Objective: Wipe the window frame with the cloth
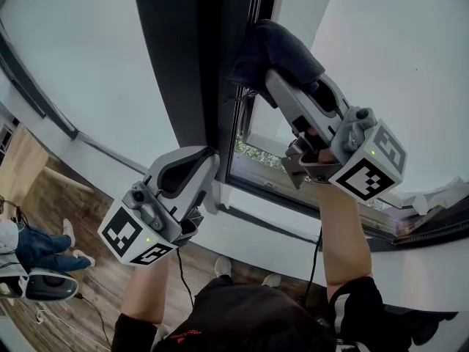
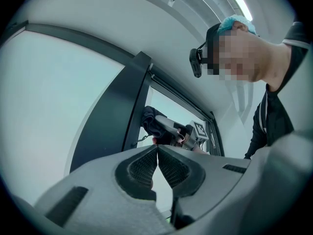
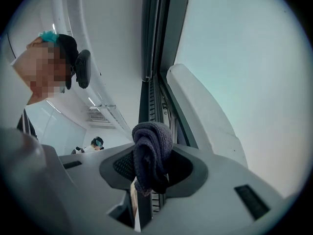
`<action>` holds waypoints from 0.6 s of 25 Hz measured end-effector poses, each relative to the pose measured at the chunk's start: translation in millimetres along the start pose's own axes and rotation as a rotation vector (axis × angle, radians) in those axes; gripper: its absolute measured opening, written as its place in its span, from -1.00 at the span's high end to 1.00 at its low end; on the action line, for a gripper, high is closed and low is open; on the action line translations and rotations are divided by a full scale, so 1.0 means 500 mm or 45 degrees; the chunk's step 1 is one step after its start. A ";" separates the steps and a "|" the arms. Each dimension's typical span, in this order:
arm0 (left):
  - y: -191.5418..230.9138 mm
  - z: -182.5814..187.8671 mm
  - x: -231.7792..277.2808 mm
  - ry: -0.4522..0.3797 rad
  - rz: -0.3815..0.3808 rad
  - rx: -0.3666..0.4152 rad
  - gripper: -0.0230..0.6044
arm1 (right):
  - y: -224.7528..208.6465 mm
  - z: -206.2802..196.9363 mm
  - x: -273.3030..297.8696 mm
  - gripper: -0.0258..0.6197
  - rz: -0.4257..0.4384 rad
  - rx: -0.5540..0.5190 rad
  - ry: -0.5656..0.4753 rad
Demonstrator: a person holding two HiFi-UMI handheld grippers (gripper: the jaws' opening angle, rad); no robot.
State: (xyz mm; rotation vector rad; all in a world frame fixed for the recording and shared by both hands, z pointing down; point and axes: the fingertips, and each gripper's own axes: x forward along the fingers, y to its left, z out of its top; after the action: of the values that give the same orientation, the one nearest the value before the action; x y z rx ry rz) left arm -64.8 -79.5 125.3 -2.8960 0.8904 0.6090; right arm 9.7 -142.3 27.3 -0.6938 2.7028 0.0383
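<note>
1. The right tongs [image 1: 270, 73] are clenched on a dark grey-blue cloth [image 1: 277, 44]. The cloth sits at their tip, right at the inner edge of the dark upright post of the window frame [image 1: 192, 57] (actual contact cannot be confirmed).
2. Left of these tongs stands the broad dark post. A narrow channel of the frame [image 3: 149, 43] runs straight ahead of them. To their right, a white sash edge [image 3: 205, 111] and pale glass [image 1: 396, 42] leave open room.
3. Below the right tongs, the frame's bottom rail [image 1: 293, 196] crosses under them.
4. The left tongs [image 1: 207, 161] are shut and empty, their ribbed pads meeting at the tips. They are held lower, near the foot of the post and well apart from the cloth.
5. The cloth looks knitted and is bunched into a rounded wad. It bulges above the jaws, and a fold hangs below them.
</note>
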 end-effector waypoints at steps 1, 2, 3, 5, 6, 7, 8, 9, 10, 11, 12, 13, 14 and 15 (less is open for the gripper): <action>0.003 -0.003 -0.007 0.004 0.002 -0.005 0.85 | 0.001 -0.008 0.004 0.52 -0.002 0.006 0.003; 0.005 -0.006 -0.011 0.009 0.004 -0.011 0.85 | 0.000 -0.015 0.006 0.52 -0.005 0.015 0.004; 0.006 -0.011 -0.015 0.015 0.006 -0.017 0.85 | -0.003 -0.022 0.007 0.52 -0.007 0.027 0.004; 0.008 -0.022 -0.015 0.028 0.008 -0.030 0.85 | -0.013 -0.036 0.004 0.52 -0.013 0.055 0.002; 0.008 -0.027 -0.014 0.035 0.009 -0.036 0.85 | -0.019 -0.042 0.001 0.52 -0.017 0.068 0.002; 0.008 -0.031 -0.013 0.043 0.010 -0.042 0.85 | -0.023 -0.047 -0.001 0.52 -0.020 0.080 0.002; 0.008 -0.034 -0.012 0.052 0.010 -0.047 0.85 | -0.027 -0.051 -0.003 0.52 -0.024 0.091 0.003; 0.008 -0.037 -0.010 0.060 0.011 -0.052 0.85 | -0.030 -0.054 -0.004 0.52 -0.027 0.100 0.005; 0.008 -0.039 -0.008 0.067 0.012 -0.057 0.85 | -0.033 -0.057 -0.005 0.52 -0.029 0.110 0.006; 0.008 -0.041 -0.005 0.075 0.012 -0.062 0.85 | -0.036 -0.060 -0.006 0.52 -0.031 0.120 0.008; 0.008 -0.044 -0.002 0.083 0.013 -0.067 0.85 | -0.039 -0.064 -0.008 0.52 -0.033 0.130 0.010; 0.008 -0.046 0.001 0.091 0.013 -0.072 0.85 | -0.043 -0.068 -0.010 0.52 -0.036 0.141 0.012; 0.008 -0.050 0.005 0.099 0.013 -0.077 0.85 | -0.048 -0.073 -0.012 0.52 -0.039 0.153 0.015; 0.009 -0.055 0.008 0.107 0.013 -0.083 0.85 | -0.052 -0.080 -0.015 0.52 -0.042 0.165 0.019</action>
State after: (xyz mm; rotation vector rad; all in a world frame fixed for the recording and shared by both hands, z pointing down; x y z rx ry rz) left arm -54.5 -89.5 149.4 -2.9970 0.9127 0.5307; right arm 15.3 -166.1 69.1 -0.7018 2.6791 -0.1493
